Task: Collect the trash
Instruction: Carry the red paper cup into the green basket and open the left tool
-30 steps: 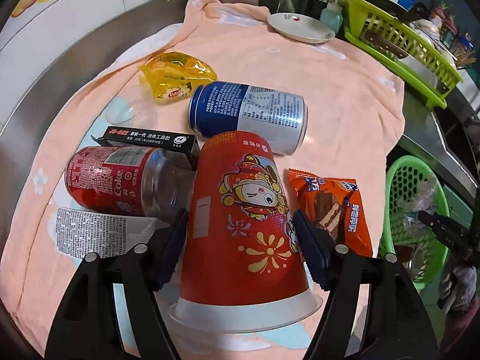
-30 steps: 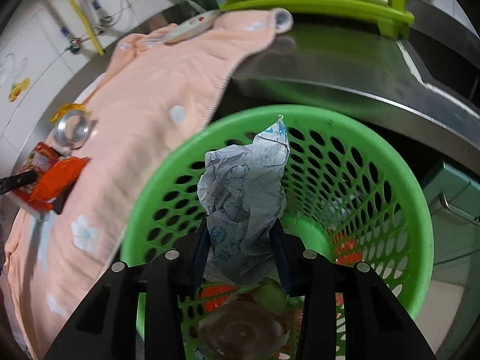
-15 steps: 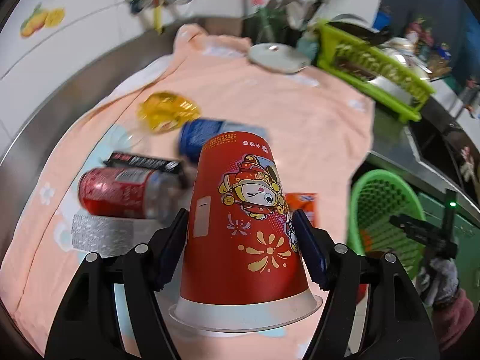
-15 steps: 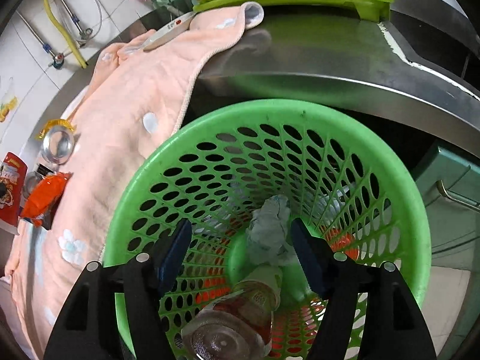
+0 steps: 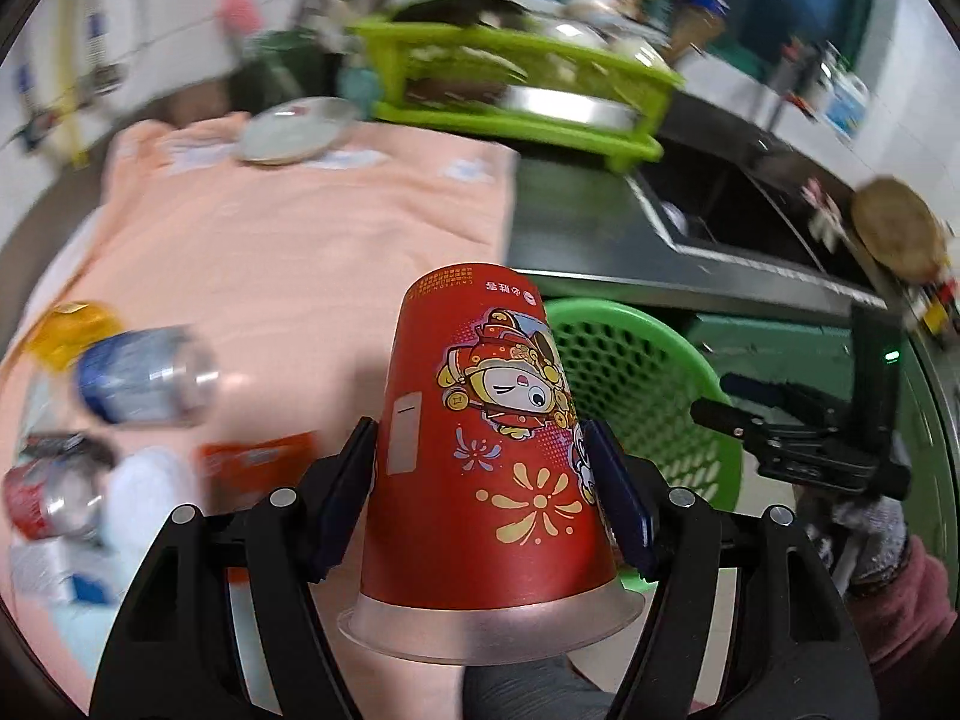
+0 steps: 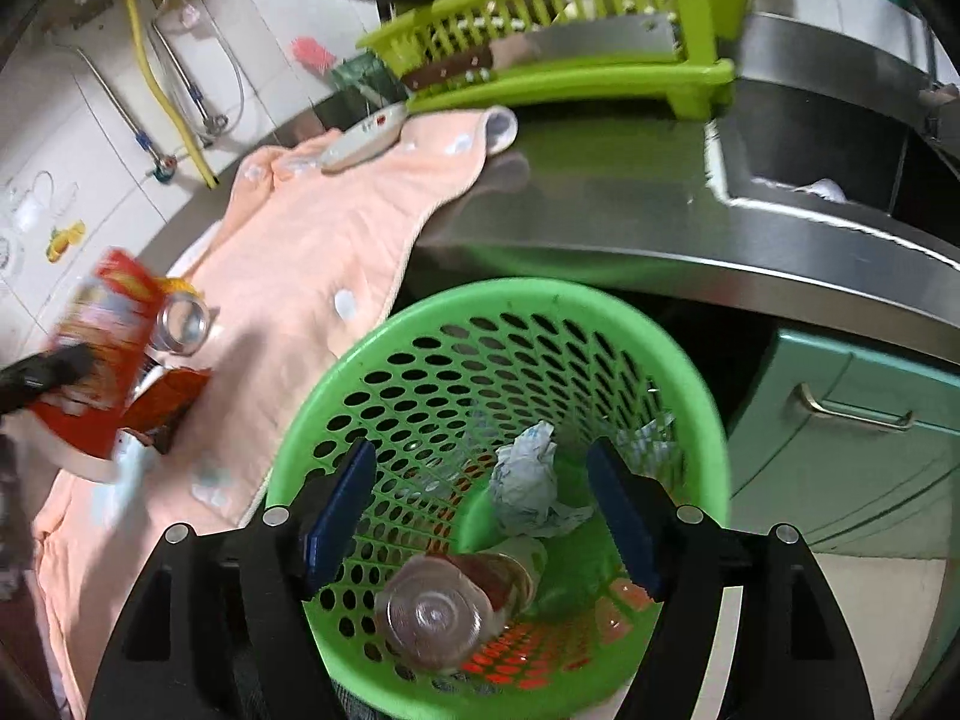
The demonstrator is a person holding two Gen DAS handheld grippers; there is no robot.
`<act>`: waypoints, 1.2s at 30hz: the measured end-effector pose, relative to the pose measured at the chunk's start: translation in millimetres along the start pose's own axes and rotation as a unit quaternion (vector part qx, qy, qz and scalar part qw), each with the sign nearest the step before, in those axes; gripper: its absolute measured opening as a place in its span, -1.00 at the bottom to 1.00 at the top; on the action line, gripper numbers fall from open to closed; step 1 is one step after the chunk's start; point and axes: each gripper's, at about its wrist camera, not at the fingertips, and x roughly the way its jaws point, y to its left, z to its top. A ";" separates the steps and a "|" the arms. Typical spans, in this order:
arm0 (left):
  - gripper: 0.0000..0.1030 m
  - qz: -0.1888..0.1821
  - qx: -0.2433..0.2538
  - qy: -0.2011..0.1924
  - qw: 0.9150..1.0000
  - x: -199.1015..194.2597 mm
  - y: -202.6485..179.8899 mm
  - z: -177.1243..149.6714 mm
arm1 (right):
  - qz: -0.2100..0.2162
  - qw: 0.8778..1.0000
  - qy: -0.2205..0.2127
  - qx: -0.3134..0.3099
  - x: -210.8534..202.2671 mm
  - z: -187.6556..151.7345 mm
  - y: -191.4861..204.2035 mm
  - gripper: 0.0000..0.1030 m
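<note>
Now I have the red paper cup (image 5: 486,450) pinched upside down in my left claw (image 5: 480,492), both pads pressed against its sides, rim toward me, and it hangs over the near edge of the pink towel (image 5: 288,240) on the worktop (image 5: 600,228), with the green basket (image 5: 636,372) showing just behind it to the right. My right claw (image 6: 486,510) sits above the mouth of that basket, its jaws having just been opening, now spread with nothing between them; the crumpled paper (image 6: 528,480) lies down inside beside a clear bottle (image 6: 444,600). The step in hand, as I judge it, is carrying the cup across to the basket and dropping it in. To do it well I would clear the right claw away first, since the two would crowd each other over the rim. I would keep the squeeze gentle, because a paper cup will likely buckle and slip if crushed, and bring it fully past the basket's near rim before letting go, low enough that it cannot bounce off the wall. Left on the towel are a blue can (image 5: 144,375), a red can (image 5: 51,498), an orange wrapper (image 5: 258,456) and a yellow wrapper (image 5: 72,324), so more trips remain.
</note>
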 end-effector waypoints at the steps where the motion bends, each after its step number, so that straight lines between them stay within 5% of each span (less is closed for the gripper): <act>1: 0.33 -0.006 0.009 0.007 1.000 13.2 -9.3 1.9 | -0.003 1.000 -0.007 0.000 -7.7 -1.6 -3.5 0.37; 7: 0.33 -0.028 0.055 0.059 0.996 85.4 -49.0 5.8 | -0.013 0.999 -0.031 0.006 -36.3 -12.2 -23.7 0.37; 18: 0.34 0.000 0.122 0.145 0.982 185.2 -80.9 -0.2 | -0.023 0.999 -0.028 0.037 -40.4 -29.4 -65.3 0.38; 25: 0.36 0.008 0.118 0.166 0.979 207.0 -76.5 -2.6 | -0.015 0.999 -0.018 0.041 -29.1 -33.0 -66.4 0.38; 36: 0.37 0.003 0.087 0.131 0.988 180.3 -57.3 4.2 | -0.006 0.999 -0.015 0.028 -27.9 -31.5 -52.4 0.38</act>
